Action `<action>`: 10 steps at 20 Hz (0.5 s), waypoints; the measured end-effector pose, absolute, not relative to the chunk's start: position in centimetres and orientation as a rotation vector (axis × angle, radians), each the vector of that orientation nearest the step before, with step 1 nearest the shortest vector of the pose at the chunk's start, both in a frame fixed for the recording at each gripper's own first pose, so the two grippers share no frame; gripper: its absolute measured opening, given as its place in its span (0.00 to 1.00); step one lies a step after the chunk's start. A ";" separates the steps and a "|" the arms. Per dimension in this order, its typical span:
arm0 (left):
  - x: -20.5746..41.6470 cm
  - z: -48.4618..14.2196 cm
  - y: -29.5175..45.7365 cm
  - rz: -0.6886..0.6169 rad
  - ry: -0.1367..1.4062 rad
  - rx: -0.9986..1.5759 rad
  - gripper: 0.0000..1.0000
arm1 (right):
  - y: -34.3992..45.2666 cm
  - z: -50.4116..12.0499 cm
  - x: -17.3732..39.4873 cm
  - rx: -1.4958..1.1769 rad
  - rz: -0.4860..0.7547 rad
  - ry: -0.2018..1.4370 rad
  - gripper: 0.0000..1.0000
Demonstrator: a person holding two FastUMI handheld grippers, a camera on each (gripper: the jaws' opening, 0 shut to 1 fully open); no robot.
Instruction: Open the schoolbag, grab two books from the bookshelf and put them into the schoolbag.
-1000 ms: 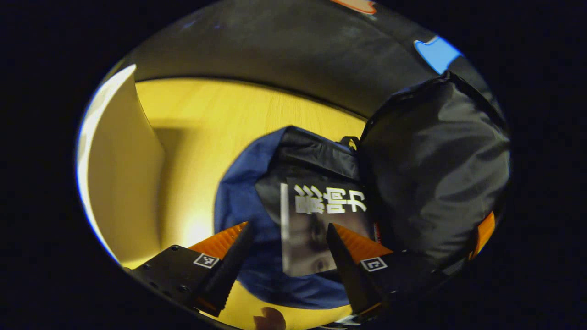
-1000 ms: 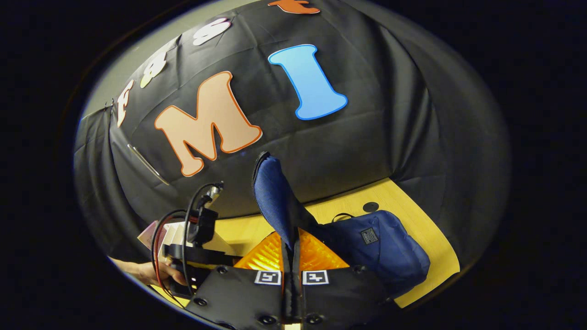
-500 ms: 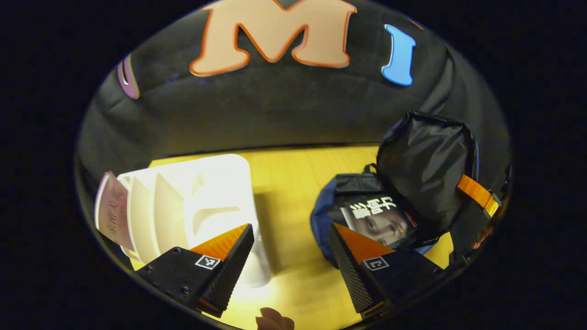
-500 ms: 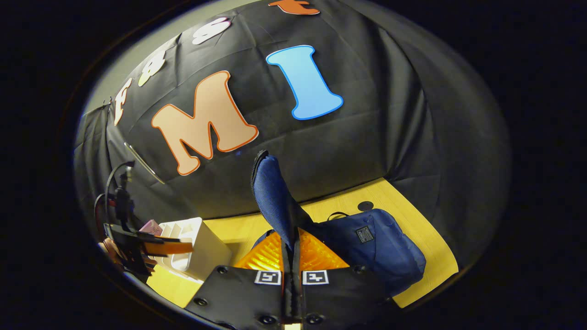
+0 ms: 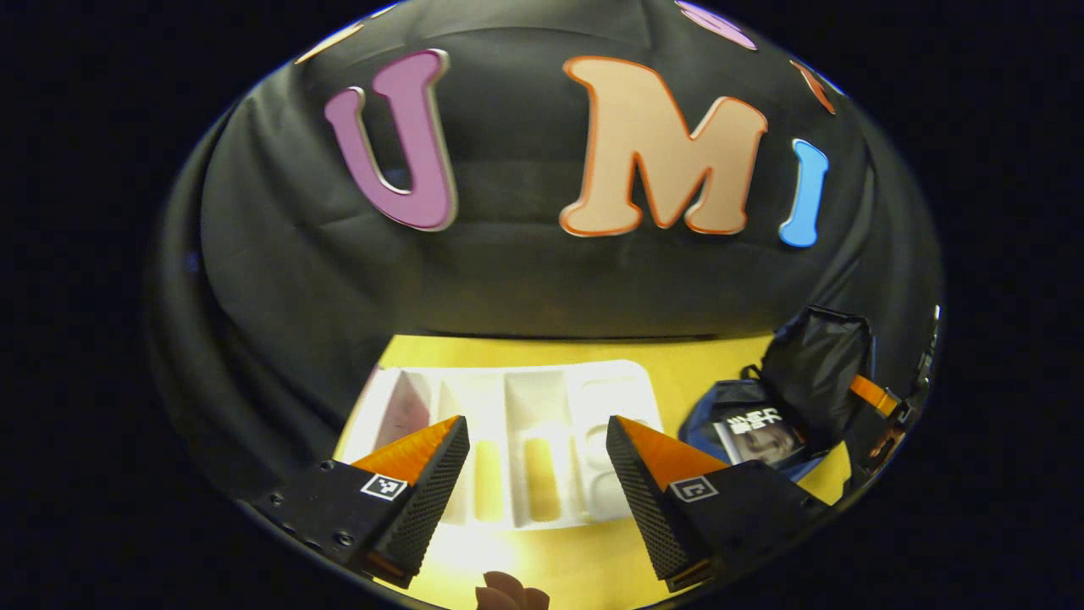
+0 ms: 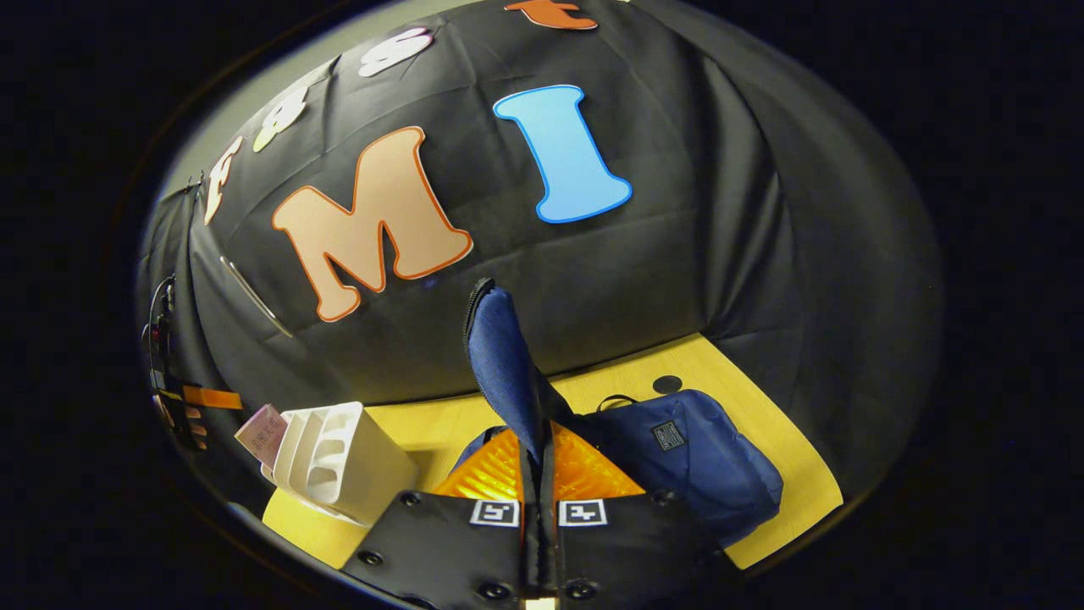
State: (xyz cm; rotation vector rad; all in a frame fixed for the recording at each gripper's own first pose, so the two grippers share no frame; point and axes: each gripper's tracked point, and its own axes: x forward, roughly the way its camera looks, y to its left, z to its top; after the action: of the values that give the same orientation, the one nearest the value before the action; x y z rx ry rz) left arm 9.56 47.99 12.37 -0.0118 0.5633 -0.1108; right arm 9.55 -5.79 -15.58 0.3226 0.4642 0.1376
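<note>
My left gripper (image 5: pixel 534 421) is open and empty, facing the white bookshelf (image 5: pixel 542 398) straight ahead on the yellow table. A pink book (image 5: pixel 406 411) stands in the shelf's left slot. To the right lies the blue schoolbag (image 5: pixel 707 415), open, with a dark book (image 5: pixel 762 434) resting inside and its black-lined flap (image 5: pixel 817 364) lifted. My right gripper (image 6: pixel 539 436) is shut on the blue flap (image 6: pixel 500 364), holding it upright above the schoolbag's body (image 6: pixel 694 453). In the right gripper view the bookshelf (image 6: pixel 339 453) and pink book (image 6: pixel 261 430) sit at lower left.
The yellow table (image 6: pixel 762 415) ends near the black cloth wall behind. A small dark round spot (image 6: pixel 667 384) lies on the table behind the bag. At the far left edge a hand holds the other gripper (image 6: pixel 182 398).
My left gripper has drawn back from the schoolbag, leaving the dark book inside, and swung left to face the bookshelf. The right gripper keeps holding the flap up.
</note>
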 end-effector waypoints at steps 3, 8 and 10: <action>10.0 12.5 52.7 -0.054 0.561 0.024 0.96 | -5.9 -15.7 9.4 0.323 0.120 0.463 0.05; 11.3 8.7 55.6 -0.022 0.627 0.003 0.95 | -5.8 -15.5 9.3 0.312 0.101 0.469 0.06; 11.9 7.0 57.1 -0.021 0.673 -0.032 0.95 | -5.7 -15.5 9.1 0.307 0.095 0.474 0.04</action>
State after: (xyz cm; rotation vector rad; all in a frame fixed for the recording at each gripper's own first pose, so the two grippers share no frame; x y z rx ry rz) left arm 11.89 57.08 6.96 -0.0317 0.6727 -0.0210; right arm 9.11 -5.71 -15.49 0.3067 0.4739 0.0953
